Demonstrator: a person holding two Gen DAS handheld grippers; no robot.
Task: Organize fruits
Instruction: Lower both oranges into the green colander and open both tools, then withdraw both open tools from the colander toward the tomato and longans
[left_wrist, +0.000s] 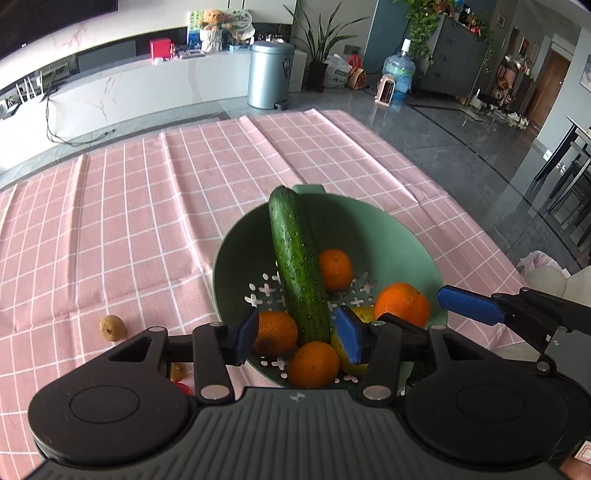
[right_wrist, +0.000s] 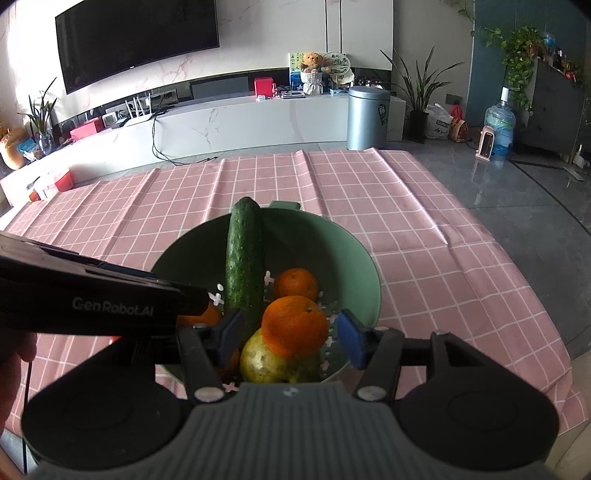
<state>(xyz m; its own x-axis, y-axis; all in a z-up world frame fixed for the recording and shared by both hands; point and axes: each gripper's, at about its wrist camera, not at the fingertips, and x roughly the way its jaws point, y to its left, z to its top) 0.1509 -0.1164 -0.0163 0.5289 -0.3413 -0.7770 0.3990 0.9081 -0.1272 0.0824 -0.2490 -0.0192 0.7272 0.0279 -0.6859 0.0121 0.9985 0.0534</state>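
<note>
Both grippers, left gripper and right gripper, hang open over the green colander, pads clear of the cucumber and oranges inside; pink tabletop around lies mostly bare.

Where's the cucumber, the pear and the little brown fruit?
Cucumber (left_wrist: 297, 266): left wrist view, middle of its body.
Pear (right_wrist: 269, 363): right wrist view, yellow-green front.
Brown fruit (left_wrist: 112, 327): left wrist view, its centre, on the cloth.

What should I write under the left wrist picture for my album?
Open left tool over a green bowl holding a cucumber and oranges.
</note>
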